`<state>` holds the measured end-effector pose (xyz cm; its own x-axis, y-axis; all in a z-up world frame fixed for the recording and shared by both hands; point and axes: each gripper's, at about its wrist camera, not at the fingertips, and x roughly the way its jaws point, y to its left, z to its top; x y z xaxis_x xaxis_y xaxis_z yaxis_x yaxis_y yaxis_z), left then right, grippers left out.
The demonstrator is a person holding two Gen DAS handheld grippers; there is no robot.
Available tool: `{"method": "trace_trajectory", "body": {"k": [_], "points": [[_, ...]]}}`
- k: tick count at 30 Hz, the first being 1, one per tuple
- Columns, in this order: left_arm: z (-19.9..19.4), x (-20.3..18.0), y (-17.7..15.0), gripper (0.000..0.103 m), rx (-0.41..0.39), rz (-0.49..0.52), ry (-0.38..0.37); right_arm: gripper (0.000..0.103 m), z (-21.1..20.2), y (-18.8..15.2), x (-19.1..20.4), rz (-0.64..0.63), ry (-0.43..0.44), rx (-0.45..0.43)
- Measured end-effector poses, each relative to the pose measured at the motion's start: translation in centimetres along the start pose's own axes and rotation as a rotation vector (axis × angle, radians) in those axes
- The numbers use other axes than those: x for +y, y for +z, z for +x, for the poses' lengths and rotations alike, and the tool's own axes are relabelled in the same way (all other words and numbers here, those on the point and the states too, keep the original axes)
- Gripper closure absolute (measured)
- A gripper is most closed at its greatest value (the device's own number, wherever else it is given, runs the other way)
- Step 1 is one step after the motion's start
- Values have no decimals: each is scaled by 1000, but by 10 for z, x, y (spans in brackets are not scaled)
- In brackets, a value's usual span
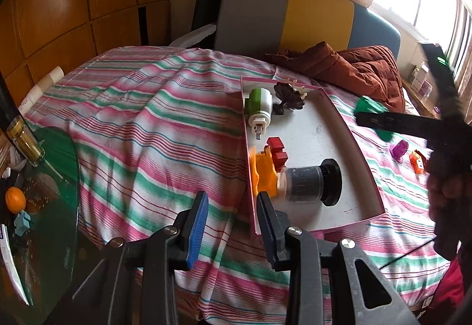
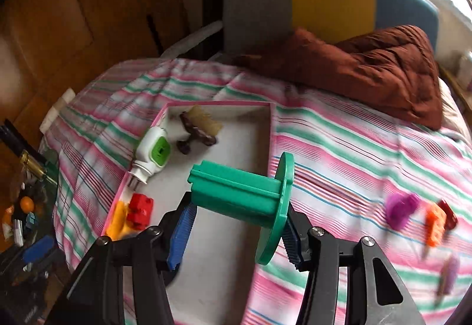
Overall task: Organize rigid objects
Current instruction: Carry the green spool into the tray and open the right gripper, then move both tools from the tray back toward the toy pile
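A pink-rimmed white tray [image 1: 312,130] [image 2: 236,130] lies on the striped bed. In it are a white and green plug-in device [image 1: 259,106], a dark brown brush [image 1: 290,96], a red brick [image 1: 277,149], an orange piece [image 1: 264,174] and a black-capped cylinder [image 1: 309,183]. My left gripper [image 1: 233,198] hangs open over the sheet beside the tray's near left corner, nothing between its fingers. My right gripper [image 2: 239,212] is shut on a green spool [image 2: 236,192] [image 1: 368,108], held above the tray's right rim. A purple piece [image 2: 401,210] and an orange brick [image 2: 435,224] lie on the sheet to the right.
A brown quilt [image 2: 383,68] is bunched at the head of the bed, below a grey, yellow and blue headboard [image 1: 283,15]. At the left, a glass side table [image 1: 56,177] carries an orange fruit [image 1: 14,199] and a bottle [image 1: 25,142]. Paper cups [image 1: 44,86] lie at the bed's left edge.
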<state>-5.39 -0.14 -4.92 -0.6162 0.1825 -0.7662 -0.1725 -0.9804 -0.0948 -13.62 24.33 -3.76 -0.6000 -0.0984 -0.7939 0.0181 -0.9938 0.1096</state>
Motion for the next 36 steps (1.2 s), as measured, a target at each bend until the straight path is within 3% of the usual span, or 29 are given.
{"method": "trace_trajectory", "body": {"k": [5, 9, 13, 19, 24, 36], "points": [[3, 8, -1, 69, 9, -16, 8, 48, 42, 20, 24, -59, -27, 61], [6, 15, -1, 69, 16, -28, 21, 48, 79, 29, 26, -60, -62, 138], [5, 20, 1, 69, 11, -40, 32, 48, 94, 31, 23, -43, -100, 156], [5, 20, 2, 69, 6, -40, 34, 46, 82, 24, 19, -46, -83, 126], [0, 16, 3, 69, -1, -31, 31, 35, 59, 19, 20, -41, -52, 65], [-15, -1, 0, 69, -28, 9, 19, 35, -1, -6, 16, -18, -23, -39]]}}
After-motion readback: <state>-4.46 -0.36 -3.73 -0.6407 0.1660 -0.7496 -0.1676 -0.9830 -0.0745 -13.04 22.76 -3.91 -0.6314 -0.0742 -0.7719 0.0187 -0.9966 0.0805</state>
